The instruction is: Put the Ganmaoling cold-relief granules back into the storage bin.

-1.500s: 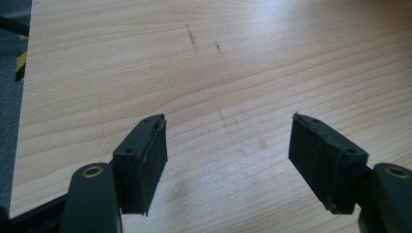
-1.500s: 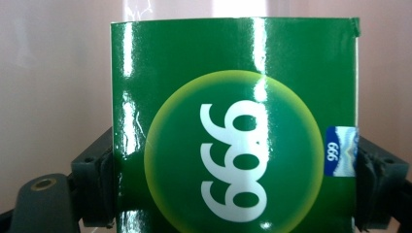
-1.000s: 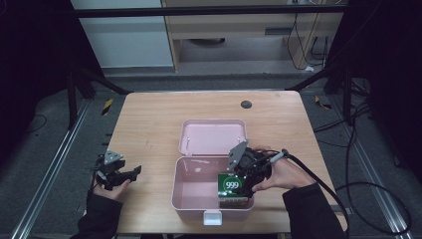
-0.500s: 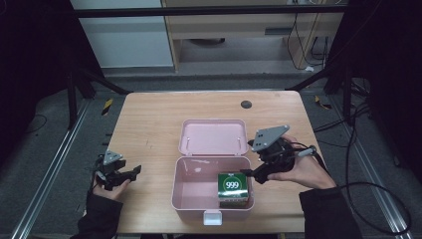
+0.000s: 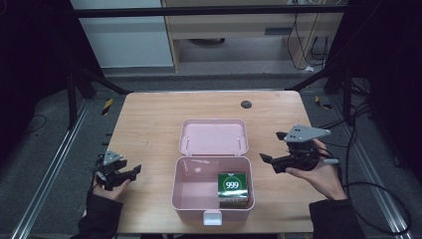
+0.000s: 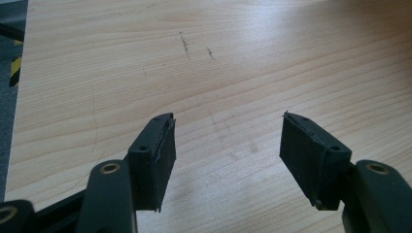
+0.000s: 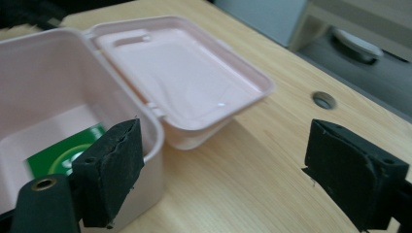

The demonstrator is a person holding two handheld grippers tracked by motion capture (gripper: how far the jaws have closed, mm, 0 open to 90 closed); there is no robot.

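At centre of the high view, a pink plastic box [image 5: 189,199] sits open on the wooden table [image 5: 149,119], its lid [image 5: 214,137] laid back flat toward the top of the frame. A green carton marked 999 [image 5: 233,186] stands in the box's lower-right corner, against the wall. The right gripper [image 5: 268,162] hovers right of the box, jaws apart, holding nothing. The left gripper [image 5: 130,172] rests at lower left near the table edge, also spread and empty.

Left gripper view: the jaws stand wide over bare wood grain, with nothing between them.

Right gripper view: the jaws gape wide, the box rim [image 7: 150,124] just behind the left one, the lid [image 7: 189,82] at upper centre, the carton [image 7: 63,150] partly visible at lower left.

Risks, as judged: if the lid is to be closed next, a jaw catching the rim could drag the light box across the table, with the left gripper well apart from it and not bracing. If the carton stands above the rim, it could also keep the lid from latching; height relative to the rim cannot be told.
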